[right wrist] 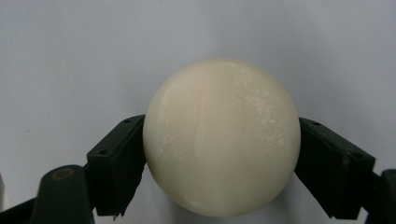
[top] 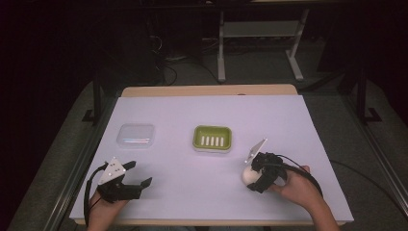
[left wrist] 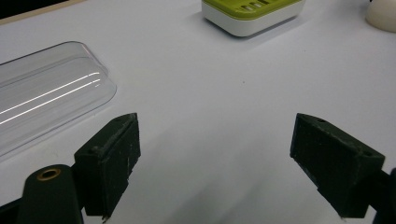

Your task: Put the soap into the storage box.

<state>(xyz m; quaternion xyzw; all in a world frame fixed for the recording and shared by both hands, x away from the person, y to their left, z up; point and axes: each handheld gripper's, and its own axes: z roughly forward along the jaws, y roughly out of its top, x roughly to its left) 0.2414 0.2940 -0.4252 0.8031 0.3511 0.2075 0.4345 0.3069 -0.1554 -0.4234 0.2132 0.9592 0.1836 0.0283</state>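
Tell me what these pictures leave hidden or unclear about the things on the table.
- White soap bar: its underside is out of sight in the right gripper view, and in the high view the right gripper covers part of it.
- Clear lid: cut off by the left edge of the left gripper view.
- Green soap dish: too small in the high view to see inside its slots.
- Room behind the table: too dark.
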